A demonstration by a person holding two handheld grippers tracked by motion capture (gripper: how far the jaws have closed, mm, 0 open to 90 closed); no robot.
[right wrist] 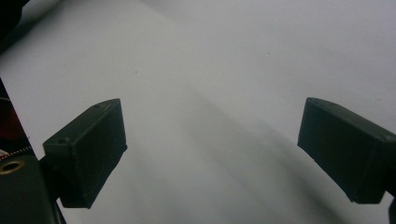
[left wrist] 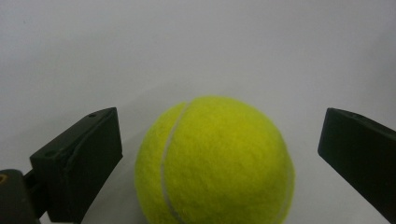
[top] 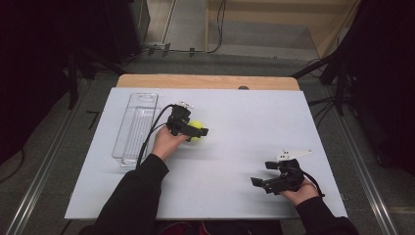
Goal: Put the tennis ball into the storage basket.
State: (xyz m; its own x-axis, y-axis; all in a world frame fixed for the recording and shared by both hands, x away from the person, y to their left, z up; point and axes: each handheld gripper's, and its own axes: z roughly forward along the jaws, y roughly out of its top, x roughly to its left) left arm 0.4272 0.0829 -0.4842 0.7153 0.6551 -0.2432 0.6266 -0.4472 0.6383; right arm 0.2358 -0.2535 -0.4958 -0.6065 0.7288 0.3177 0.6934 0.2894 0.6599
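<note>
A yellow-green tennis ball point(top: 197, 128) rests on the white table top point(top: 244, 112), left of centre. My left gripper point(top: 195, 134) is open around it, one black jaw on each side. In the left gripper view the ball point(left wrist: 219, 158) sits between the jaws with a gap on both sides, so the left gripper point(left wrist: 219, 121) does not touch it. My right gripper point(top: 263, 173) is open near the front right of the table, pointing left. In the right gripper view the right gripper point(right wrist: 210, 121) has bare white surface between its jaws.
A clear plastic tray point(top: 128, 122) lies lengthwise at the table's left side, just left of my left hand. A wooden strip point(top: 205, 81) runs along the far edge. Dark stands and cables flank the table on the floor.
</note>
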